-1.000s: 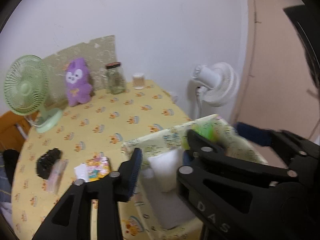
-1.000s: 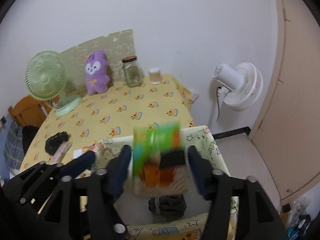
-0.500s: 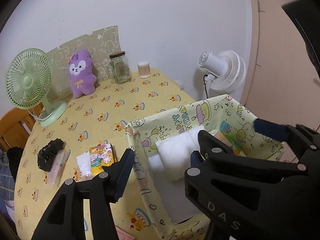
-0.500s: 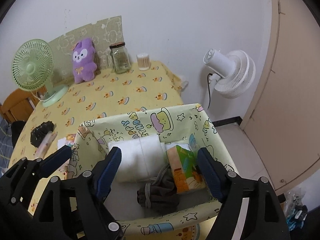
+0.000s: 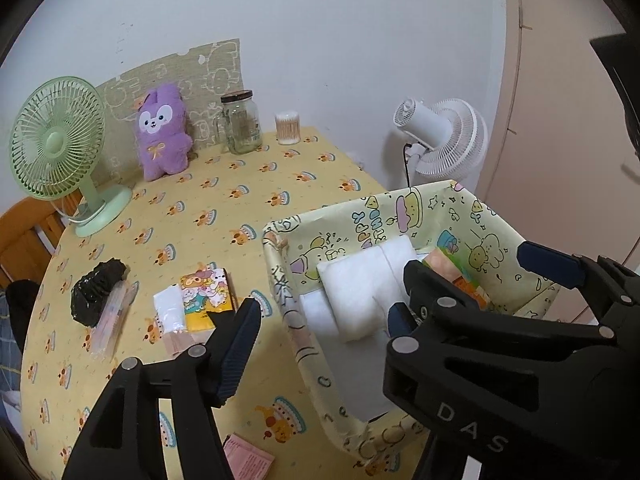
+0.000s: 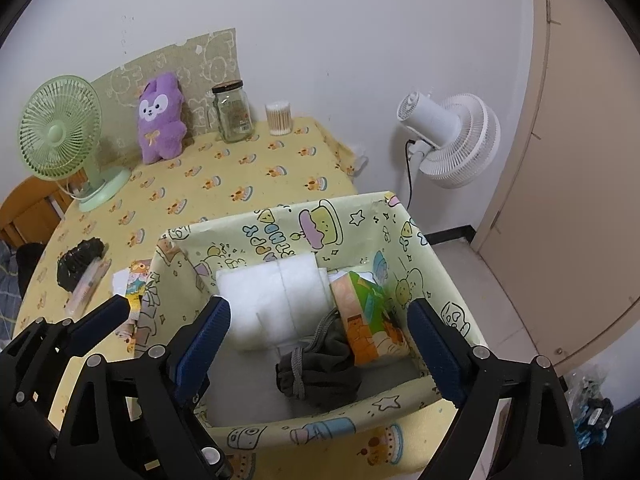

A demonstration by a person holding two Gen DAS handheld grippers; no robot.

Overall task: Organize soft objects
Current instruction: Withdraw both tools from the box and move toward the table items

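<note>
Two grippers are up, both spread wide and holding nothing. From the left wrist view, the left gripper (image 5: 324, 316) hangs over the near left corner of the fabric storage bin (image 5: 280, 276), one finger above the tablecloth, the other above the bin's inside. In the bin lies a white folded pad (image 5: 360, 292), and just right of it peeks an orange-and-green tissue pack (image 5: 452, 268), mostly hidden behind the finger. Left of the bin, on the tablecloth, sit a cartoon-printed packet (image 5: 204, 296), a white packet (image 5: 170, 308) touching it, and farther left a black crumpled bag (image 5: 96, 290) with a clear wrapped bundle (image 5: 110, 320) against it. A pink slip (image 5: 248, 460) shows at the bottom edge, near the bin's front corner.

Over to the right wrist view: the right gripper (image 6: 320, 348) straddles the bin's (image 6: 280, 232) interior from above, fingers released. Here the tissue pack (image 6: 368, 312) shows in full, leaning against the bin's right wall, and a dark grey sock bundle (image 6: 320, 368) appears in front of it, something the left camera misses entirely. The pad (image 6: 276, 300) rests to their left. Beyond the bin stand a purple plush (image 6: 160, 120), a glass jar (image 6: 232, 114) and a green fan (image 6: 60, 132).
</note>
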